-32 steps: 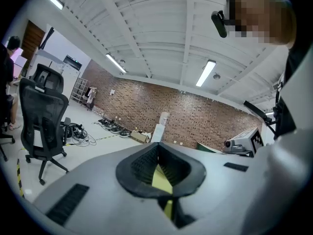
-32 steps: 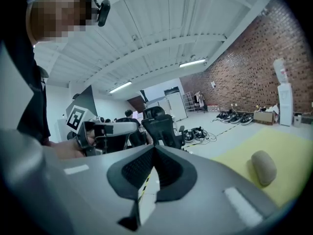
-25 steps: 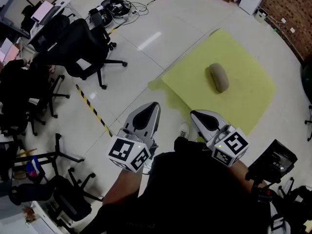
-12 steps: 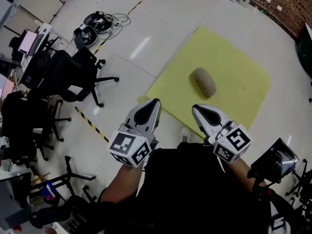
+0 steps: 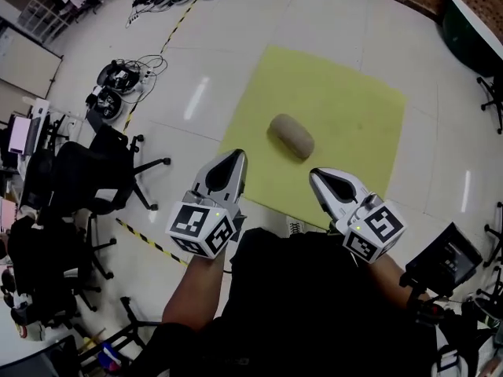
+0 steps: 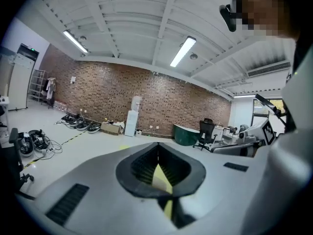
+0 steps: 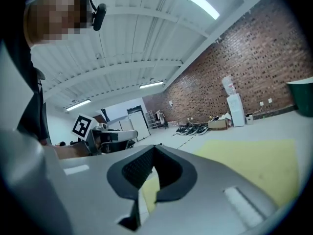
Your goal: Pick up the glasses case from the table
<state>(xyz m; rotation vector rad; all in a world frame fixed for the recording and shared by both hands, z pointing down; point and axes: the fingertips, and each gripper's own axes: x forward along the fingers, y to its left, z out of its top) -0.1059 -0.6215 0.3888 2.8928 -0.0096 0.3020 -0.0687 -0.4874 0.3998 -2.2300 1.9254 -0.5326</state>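
The glasses case [image 5: 291, 136], a grey-brown oval pouch, lies near the middle of the yellow table [image 5: 346, 108] in the head view. My left gripper [image 5: 233, 158] is shut and empty, short of the table's near left edge. My right gripper [image 5: 316, 177] is also shut with nothing in it, over the table's near edge, below and right of the case. Neither touches the case. In the left gripper view the left gripper [image 6: 157, 144] has its jaws together, with a sliver of yellow behind. The right gripper view shows the right gripper [image 7: 155, 146] and the yellow table [image 7: 254, 165], not the case.
Black office chairs [image 5: 86, 179] crowd the floor at left, with cable bundles [image 5: 110, 85] and a black-yellow tape line [image 5: 145, 238] nearby. A dark device [image 5: 442, 259] sits at lower right. A green round table [image 5: 471, 30] stands at the top right by the brick wall.
The view has swung round, so the table and case now sit further left and more squarely ahead. Both grippers have moved with it, still shut and side by side.
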